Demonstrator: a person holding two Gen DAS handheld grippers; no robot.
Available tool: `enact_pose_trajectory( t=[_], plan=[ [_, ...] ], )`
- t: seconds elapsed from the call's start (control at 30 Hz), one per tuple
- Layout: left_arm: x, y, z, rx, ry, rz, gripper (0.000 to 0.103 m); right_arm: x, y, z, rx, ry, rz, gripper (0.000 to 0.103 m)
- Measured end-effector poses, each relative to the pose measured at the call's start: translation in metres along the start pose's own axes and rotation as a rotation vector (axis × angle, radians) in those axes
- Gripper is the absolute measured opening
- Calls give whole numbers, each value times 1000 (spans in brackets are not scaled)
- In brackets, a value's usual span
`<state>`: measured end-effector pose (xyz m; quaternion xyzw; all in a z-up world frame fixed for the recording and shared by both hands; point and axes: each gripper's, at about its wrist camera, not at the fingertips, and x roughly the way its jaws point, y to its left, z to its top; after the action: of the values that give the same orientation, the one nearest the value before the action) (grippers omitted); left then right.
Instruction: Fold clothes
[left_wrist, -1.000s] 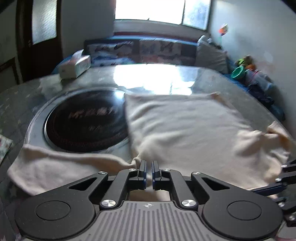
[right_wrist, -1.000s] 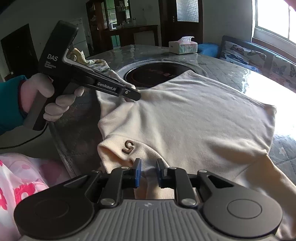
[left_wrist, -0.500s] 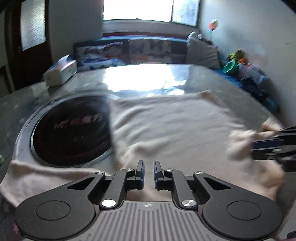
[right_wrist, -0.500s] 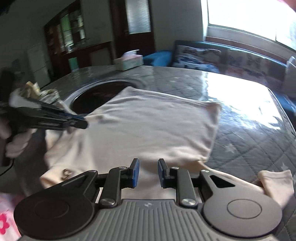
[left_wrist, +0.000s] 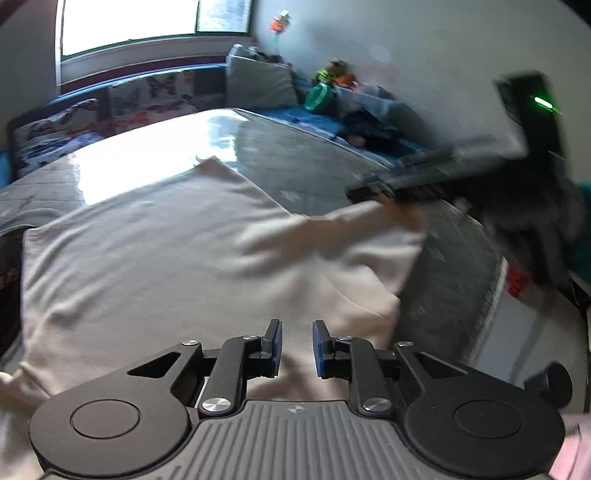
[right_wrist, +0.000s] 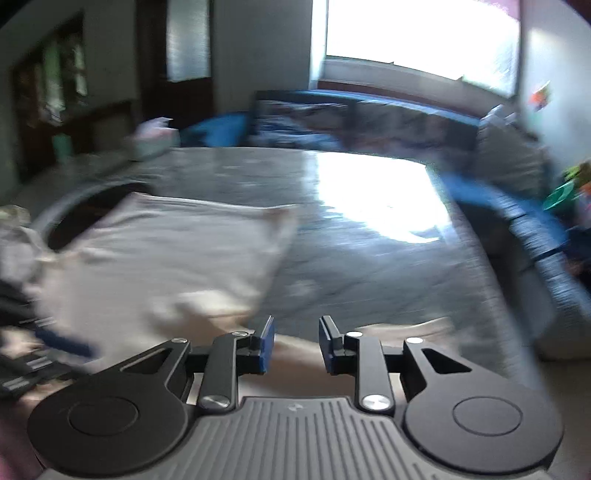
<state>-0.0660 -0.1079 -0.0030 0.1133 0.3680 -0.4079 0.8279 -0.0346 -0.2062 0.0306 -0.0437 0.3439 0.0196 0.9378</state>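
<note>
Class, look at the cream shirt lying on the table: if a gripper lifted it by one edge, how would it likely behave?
The cream shirt would probably droop: it lies soft and creased on the table. It looks thin, so likely light. Pushed, it would likely bunch rather than slide whole.

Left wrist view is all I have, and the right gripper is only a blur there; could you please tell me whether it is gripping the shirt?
Observer: No. In the right wrist view the right gripper has its jaws apart and opening; cloth of the shirt lies below the gap, but the pads do not press on it.
Operator: Thank you. Is anything else on the table that I cannot see?
Observer: Yes, a tissue box stands near the far left edge of the table, apart from the shirt.
</note>
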Motion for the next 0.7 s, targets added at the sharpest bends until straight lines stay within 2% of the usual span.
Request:
enact_pose_trajectory(
  t=[0.1,0.23,0.33,0.37,0.4,0.47,0.7],
  plan=[
    [-2,-6,-6,13,1,-7,32,17,-10,2,8,41,-12,33],
    [0,-9,-8,27,8,-7,34,35,-11,-4,-1,72,-95,33],
    [1,-11,-8,35,11,-14,36,36,-17,-11,14,74,-105,31],
    [1,-11,-8,42,13,-13,36,35,-18,-12,5,71,-116,19],
    [1,-12,-8,45,13,-12,37,34,-19,-12,-5,65,-132,12],
    [1,-13,-8,45,13,-13,38,27,-24,-12,6,43,-155,5],
    [3,-13,-8,60,11,-17,41,-29,-55,-23,90,-82,-308,4]
  ],
)
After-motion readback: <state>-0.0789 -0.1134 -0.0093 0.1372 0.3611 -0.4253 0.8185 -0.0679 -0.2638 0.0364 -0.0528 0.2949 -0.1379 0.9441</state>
